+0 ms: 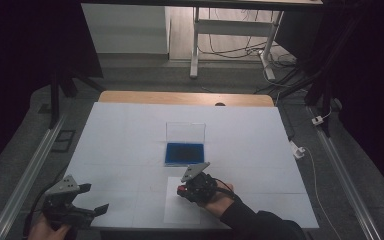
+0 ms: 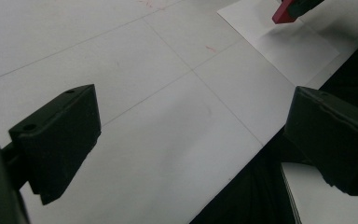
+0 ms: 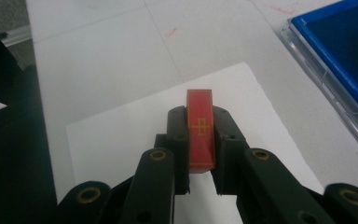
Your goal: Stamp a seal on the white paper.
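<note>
On the white table [image 1: 130, 135], the right gripper [image 3: 200, 140] clamps a red block [image 3: 200, 128] above the paper sheet [image 3: 121, 135], seemingly ready to stamp, while the left gripper [image 1: 87, 200] idles open near left.

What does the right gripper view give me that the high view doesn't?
Right gripper view: a gold cross mark on the red block, with both jaws pressed on its sides. High view: the left gripper open near the table's front edge, and the blue tray's upright clear lid. Both: the right gripper, blue tray and white paper sheet.
</note>
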